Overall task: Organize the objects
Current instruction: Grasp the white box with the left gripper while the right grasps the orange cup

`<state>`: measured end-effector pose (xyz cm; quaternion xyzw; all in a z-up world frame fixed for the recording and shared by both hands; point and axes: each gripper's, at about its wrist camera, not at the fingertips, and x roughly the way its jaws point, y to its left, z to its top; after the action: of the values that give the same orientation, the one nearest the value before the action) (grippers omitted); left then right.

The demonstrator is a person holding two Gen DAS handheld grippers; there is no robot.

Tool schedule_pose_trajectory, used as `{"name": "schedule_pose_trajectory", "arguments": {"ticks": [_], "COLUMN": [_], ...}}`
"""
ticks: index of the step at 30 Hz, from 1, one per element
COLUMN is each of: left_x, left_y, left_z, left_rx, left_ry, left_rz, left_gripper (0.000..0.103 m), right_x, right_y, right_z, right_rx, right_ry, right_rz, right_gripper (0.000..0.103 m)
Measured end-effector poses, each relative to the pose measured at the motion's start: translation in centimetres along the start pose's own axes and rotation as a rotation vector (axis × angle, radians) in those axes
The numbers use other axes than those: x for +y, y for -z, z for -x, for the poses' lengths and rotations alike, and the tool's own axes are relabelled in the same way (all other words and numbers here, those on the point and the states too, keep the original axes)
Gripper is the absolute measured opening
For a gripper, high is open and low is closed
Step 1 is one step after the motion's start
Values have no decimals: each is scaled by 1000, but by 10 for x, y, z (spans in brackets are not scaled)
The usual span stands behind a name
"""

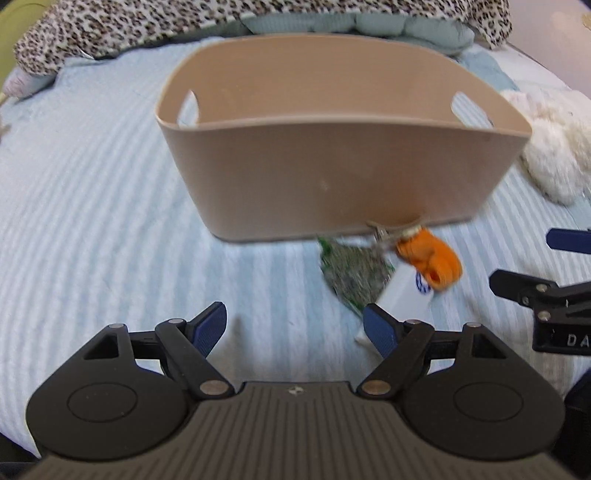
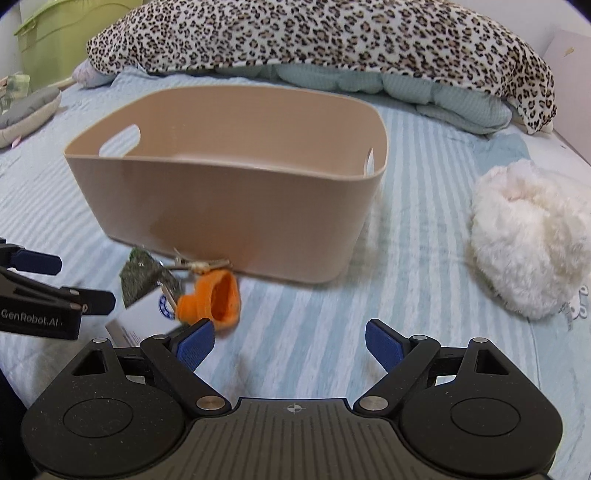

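We hold both tongs low over the bed (image 1: 92, 206), its pale blue striped quilt under everything. Our left tongs (image 1: 294, 325) are spread wide with nothing between the blue pads, and our right tongs (image 2: 290, 341) are spread and bare as well.

Straight ahead sits the beige storage bin (image 1: 332, 173), upright on the quilt, with a cut-out handle at each end; what shows of its inside looks bare. Just at its near wall lies a small heap: an orange silicone piece (image 2: 214, 299), a green patterned packet (image 2: 138, 278), a white card with a blue mark (image 2: 147, 314), and a metal clip (image 2: 192, 264) that touches the bin's base. The heap lies between the two tongs, near the left pad of the right tongs.

To the right of the bin, apart from it, rests a fluffy white plush (image 2: 532, 243). On the far side lies a leopard-print blanket (image 2: 314, 33) over teal bedding.
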<state>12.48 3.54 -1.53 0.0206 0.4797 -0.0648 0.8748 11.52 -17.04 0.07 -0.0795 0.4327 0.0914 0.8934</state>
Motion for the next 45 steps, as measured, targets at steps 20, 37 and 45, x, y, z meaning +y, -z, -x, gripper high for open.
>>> {"name": "schedule_pose_trajectory", "arguments": {"ticks": [20, 37, 45], "left_x": [-11, -31, -36], "left_y": [0, 6, 10], "left_z": [-1, -25, -26], "left_rx": [-7, 39, 37], "left_ry": [116, 164, 222], "left_rz": [-3, -43, -77], "left_gripper": [82, 78, 17], "right_x": [-8, -13, -13], "right_y": [13, 18, 20], "right_z": [-2, -1, -4], "right_rx": [21, 26, 34], "right_ry": [7, 5, 1], "right_rz": [-46, -70, -72], "right_gripper": [90, 90, 90]}}
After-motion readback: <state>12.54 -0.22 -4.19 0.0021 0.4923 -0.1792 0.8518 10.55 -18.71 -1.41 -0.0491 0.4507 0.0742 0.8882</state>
